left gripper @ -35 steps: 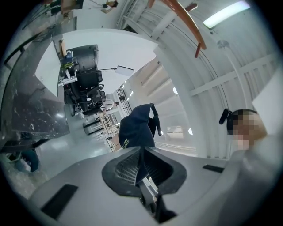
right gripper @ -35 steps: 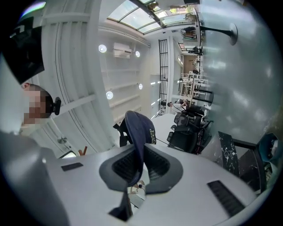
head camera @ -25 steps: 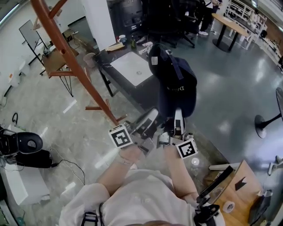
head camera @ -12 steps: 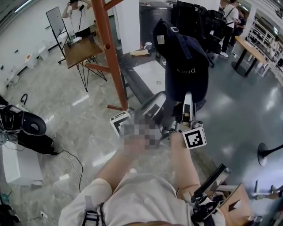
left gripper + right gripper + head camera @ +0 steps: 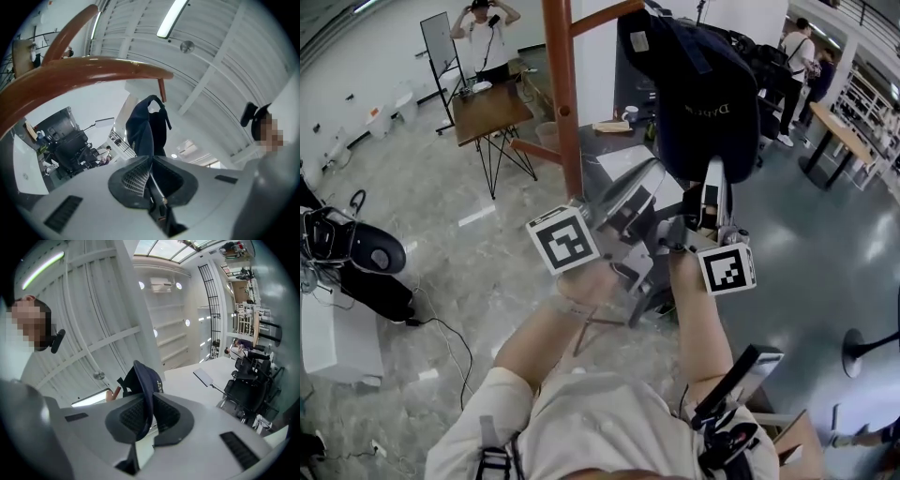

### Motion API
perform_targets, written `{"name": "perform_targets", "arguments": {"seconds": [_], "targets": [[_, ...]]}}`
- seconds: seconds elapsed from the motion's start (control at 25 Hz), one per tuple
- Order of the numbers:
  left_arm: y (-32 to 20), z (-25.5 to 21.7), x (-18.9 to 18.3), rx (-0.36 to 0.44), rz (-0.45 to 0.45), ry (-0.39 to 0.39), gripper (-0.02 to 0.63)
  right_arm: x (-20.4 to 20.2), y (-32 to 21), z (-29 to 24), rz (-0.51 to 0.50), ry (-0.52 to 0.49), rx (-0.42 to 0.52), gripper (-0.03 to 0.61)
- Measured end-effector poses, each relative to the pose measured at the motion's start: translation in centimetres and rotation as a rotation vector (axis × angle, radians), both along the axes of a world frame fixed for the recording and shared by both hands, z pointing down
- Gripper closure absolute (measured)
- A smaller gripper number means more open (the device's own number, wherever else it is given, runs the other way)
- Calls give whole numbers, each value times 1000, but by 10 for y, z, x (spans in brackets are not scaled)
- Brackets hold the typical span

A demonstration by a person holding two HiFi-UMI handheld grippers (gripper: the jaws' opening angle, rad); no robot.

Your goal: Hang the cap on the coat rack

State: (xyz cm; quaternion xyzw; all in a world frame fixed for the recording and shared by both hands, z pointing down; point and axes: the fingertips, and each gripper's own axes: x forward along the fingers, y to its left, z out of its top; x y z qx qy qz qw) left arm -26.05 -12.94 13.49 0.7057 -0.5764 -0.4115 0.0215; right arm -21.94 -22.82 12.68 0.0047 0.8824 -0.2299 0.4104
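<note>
The dark navy cap (image 5: 701,94) is held high in the head view, its crown just right of the reddish-brown coat rack pole (image 5: 562,103) and under an upper peg (image 5: 605,14). My left gripper (image 5: 630,199) and right gripper (image 5: 713,192) both point up at the cap's lower edge. In the left gripper view the cap (image 5: 144,129) rises from the left gripper (image 5: 151,161), which is shut on its fabric, and a curved peg (image 5: 84,70) arches overhead. In the right gripper view the right gripper (image 5: 149,408) is shut on the cap (image 5: 149,380).
A brown desk (image 5: 492,101) with a person behind it stands at the back left. A dark table (image 5: 614,164) lies behind the rack. Black equipment (image 5: 356,248) and a cable lie on the floor at left. People stand at the back right (image 5: 797,52).
Both grippers have lifted the cap upward and nearer to the rack's pole and upper peg. The head view has tilted up with them.
</note>
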Motion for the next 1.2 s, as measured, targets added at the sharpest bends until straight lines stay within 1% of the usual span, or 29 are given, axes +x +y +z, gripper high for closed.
{"name": "perform_targets", "arguments": {"seconds": [0.12, 0.28, 0.36, 0.44, 0.56, 0.64, 0.72, 0.92, 1.08, 1.2], "targets": [[-1, -10, 1, 19, 19, 27, 606, -1, 3, -19, 18, -9, 42, 541], [3, -14, 8, 28, 7, 2, 606, 9, 9, -25, 42, -29, 68, 541], [6, -17, 9, 30, 1, -10, 606, 13, 15, -31, 67, -44, 96, 541], [14, -24, 1, 40, 4, -11, 606, 8, 25, -40, 98, -58, 127, 541], [31, -46, -20, 52, 7, -11, 606, -8, 46, -65, 145, -73, 168, 541], [33, -58, -25, 56, 4, -9, 606, -9, 51, -78, 184, -80, 198, 541], [27, -60, -22, 62, 3, -3, 606, -2, 52, -84, 243, -86, 251, 540], [27, -47, -11, 66, -7, 7, 606, 20, 69, -76, 387, -91, 387, 541], [47, -61, -26, 64, -14, 14, 606, 8, 100, -91, 466, -92, 462, 541], [60, -46, -32, 62, -17, 25, 606, 4, 119, -76, 503, -86, 496, 540]]}}
